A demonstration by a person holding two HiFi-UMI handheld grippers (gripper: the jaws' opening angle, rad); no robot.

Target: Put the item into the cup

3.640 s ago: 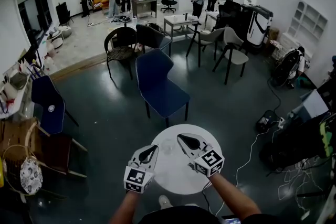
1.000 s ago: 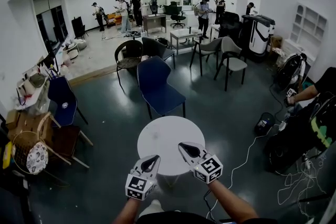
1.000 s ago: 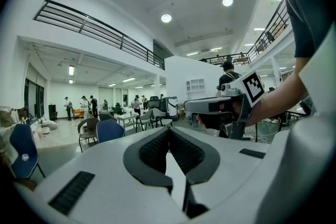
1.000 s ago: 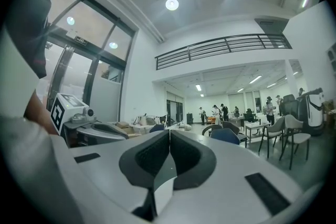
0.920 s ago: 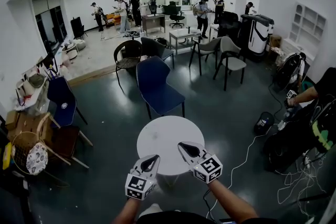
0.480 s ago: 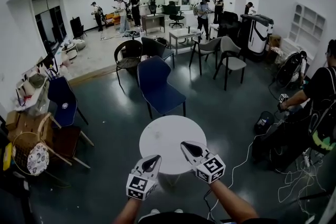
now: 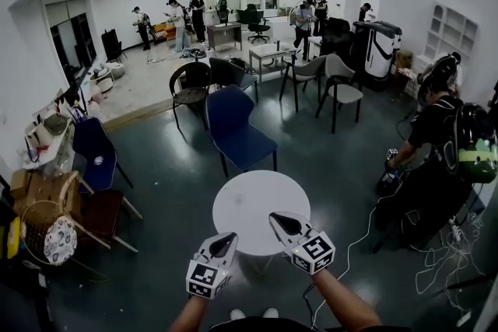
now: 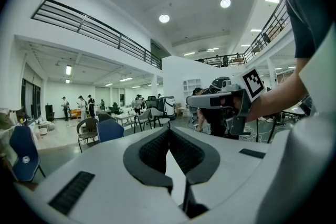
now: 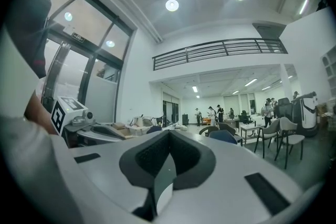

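Observation:
In the head view the round white table (image 7: pixel 247 198) stands just ahead of me, and I make out no cup and no item on its top. My left gripper (image 7: pixel 229 238) hovers at the table's near edge, jaws shut with nothing between them. My right gripper (image 7: pixel 274 218) is beside it over the near rim, also shut and empty. The left gripper view shows its own closed jaws (image 8: pixel 168 130) pointing out into the room, with the right gripper (image 8: pixel 218 100) alongside. The right gripper view shows its closed jaws (image 9: pixel 169 134).
A blue chair (image 7: pixel 237 124) stands just beyond the table, with more chairs and small tables behind it. A person with a backpack (image 7: pixel 447 140) bends over at the right, above cables on the floor (image 7: pixel 366 237). A wicker chair (image 7: pixel 47 233) and clutter fill the left side.
Both grippers have drifted a little and stay shut. The person with the backpack has come further into view at the right. The table now sits slightly more to the right.

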